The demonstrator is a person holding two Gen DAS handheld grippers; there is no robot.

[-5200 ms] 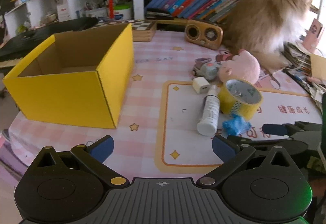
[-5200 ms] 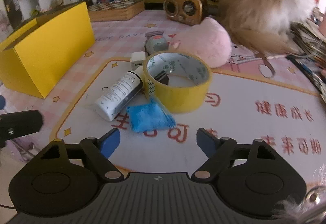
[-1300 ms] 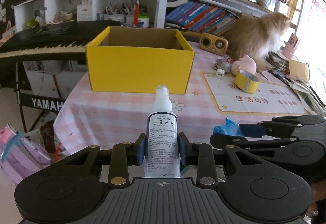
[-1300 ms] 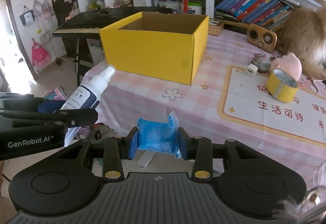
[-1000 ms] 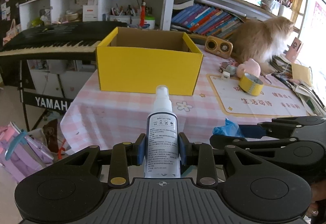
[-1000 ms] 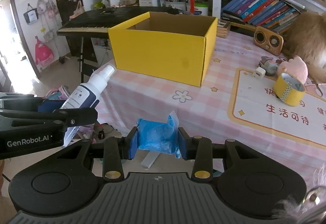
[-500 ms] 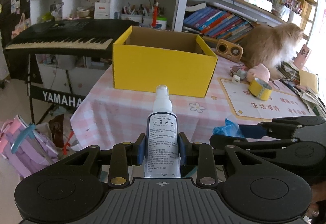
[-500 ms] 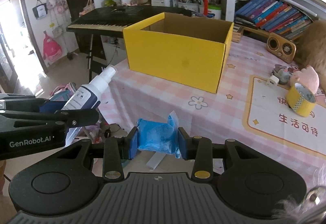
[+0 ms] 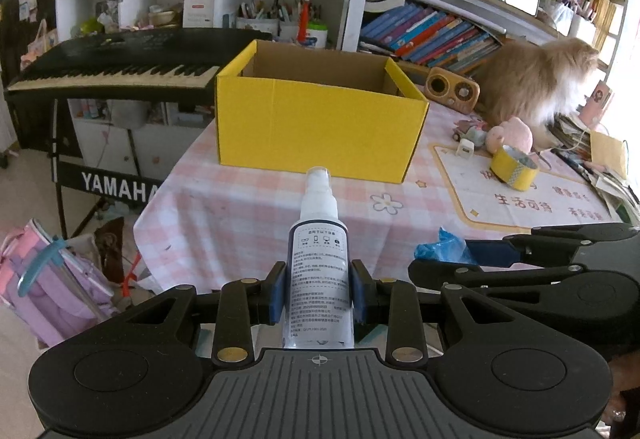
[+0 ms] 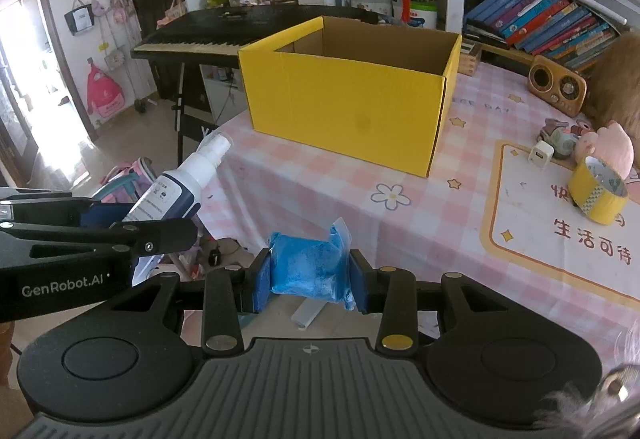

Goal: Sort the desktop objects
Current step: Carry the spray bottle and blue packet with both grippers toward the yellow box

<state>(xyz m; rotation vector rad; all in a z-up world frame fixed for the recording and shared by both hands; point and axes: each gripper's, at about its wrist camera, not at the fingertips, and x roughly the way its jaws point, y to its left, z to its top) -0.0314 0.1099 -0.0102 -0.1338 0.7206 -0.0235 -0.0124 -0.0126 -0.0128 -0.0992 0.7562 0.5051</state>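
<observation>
Spray bottle (image 9: 319, 271) sits clamped in the left tongs (image 9: 319, 297), held by the label band at mid-body, nozzle pointing toward the yellow box (image 9: 320, 119). Looks like rigid plastic, light, smooth-sided; the round body could twist or slide in the pads, so a grip across the widest part of the body seems right, not the narrow white neck.

Blue packet (image 10: 310, 265) is pinched in the right tongs (image 10: 310, 275), pads pressing both its sides. Judged soft and crinkly, very light; it dents under the squeeze and a loose flap sticks up at one corner. Best taken across its bulk.

Both held off the near edge of the desk (image 10: 320, 199), short of the box.

Tape roll (image 10: 598, 195), pink plush toy (image 10: 608, 149) and white charger (image 10: 540, 155) lie on the mat, untouched. Box stands open-topped; its floor is not visible.
</observation>
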